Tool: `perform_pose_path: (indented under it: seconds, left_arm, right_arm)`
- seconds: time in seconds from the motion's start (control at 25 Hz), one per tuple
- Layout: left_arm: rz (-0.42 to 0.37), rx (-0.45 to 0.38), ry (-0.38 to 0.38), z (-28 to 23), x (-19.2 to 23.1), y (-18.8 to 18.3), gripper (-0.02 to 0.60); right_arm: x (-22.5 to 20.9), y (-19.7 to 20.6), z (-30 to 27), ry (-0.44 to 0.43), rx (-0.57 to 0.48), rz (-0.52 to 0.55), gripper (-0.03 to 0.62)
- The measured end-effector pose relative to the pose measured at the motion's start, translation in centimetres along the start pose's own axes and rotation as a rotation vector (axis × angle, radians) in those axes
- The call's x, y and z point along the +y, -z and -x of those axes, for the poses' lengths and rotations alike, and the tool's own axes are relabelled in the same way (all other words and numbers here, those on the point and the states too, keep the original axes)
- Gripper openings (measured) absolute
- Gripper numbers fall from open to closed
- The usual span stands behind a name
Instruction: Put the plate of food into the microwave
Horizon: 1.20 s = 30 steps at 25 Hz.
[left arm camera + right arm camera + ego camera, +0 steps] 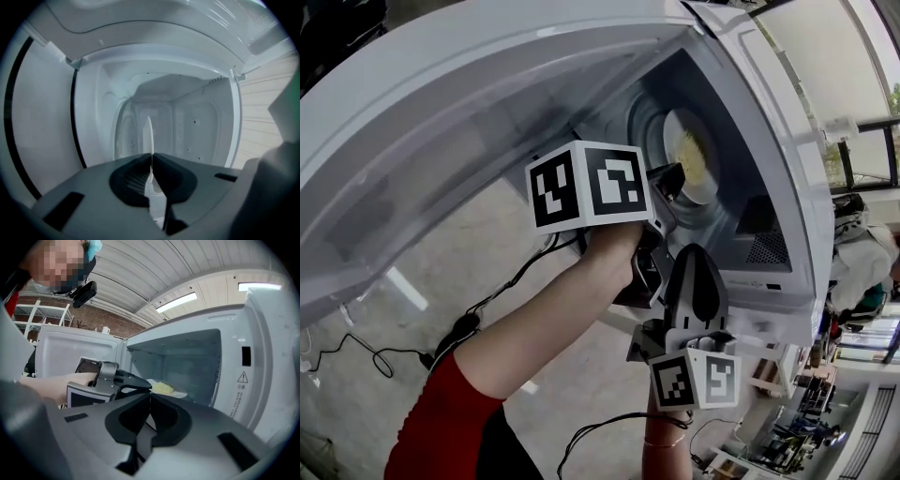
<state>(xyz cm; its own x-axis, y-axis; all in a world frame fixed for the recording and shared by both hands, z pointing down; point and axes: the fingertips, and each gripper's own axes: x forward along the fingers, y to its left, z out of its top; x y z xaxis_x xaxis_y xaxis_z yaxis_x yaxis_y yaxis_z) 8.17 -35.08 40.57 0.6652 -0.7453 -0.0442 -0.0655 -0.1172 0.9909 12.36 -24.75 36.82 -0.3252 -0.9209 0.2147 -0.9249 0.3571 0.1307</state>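
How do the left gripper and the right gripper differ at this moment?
The left gripper is shut on the rim of the plate, while the right gripper is shut on nothing. The left gripper reaches to the opening of the microwave, with the plate inside; the right gripper is held back from it. Both carry a marker cube.

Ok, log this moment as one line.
left gripper: shut on plate rim, inside microwave | right gripper: shut, empty, outside | door: open | food: on plate
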Motion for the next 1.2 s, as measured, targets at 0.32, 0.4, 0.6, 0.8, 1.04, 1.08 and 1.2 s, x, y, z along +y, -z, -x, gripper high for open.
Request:
perform_pose_path:
  seconds: [0.32,0.4,0.6,0.8,1.04,1.08,1.2]
  left_arm:
    - [-0.031,0.052,-0.093,-0.8,0.0,0.1,0.023]
    - [-0.043,0.063,-0.115,-1.0,0.1,0.1,0.023]
    - [-0.078,0.100,-0.176,-1.4,0.5,0.4,0.025]
    - [-0.173,0.145,-0.256,-1.5,0.9,0.3,0.025]
    - [-0.325,0.187,-0.340,-1.8,1.2,0.2,0.027]
    - [-0.353,0.196,-0.353,-1.7,1.2,0.2,0.030]
    - [-0.435,0.214,-0.395,-1.6,1.3,-0.1,0.045]
  right_arm:
    - [-0.7,-0.4,0.3,0.008,-0.001,-0.011,0.015]
    - [-0.9,-0.5,0.3,0.010,-0.001,-0.013,0.015]
    - [-1.1,-0.8,0.1,0.000,-0.005,-0.002,0.015]
    - [-1.0,-1.6,-0.1,-0.004,-0.011,0.016,0.015]
    - [-1.7,-1.2,-0.1,-0.017,-0.015,-0.002,0.015]
    - [-1.7,-1.2,0.0,-0.019,-0.018,-0.010,0.015]
    - [-1.4,-1.6,0.1,-0.024,-0.025,-0.011,0.015]
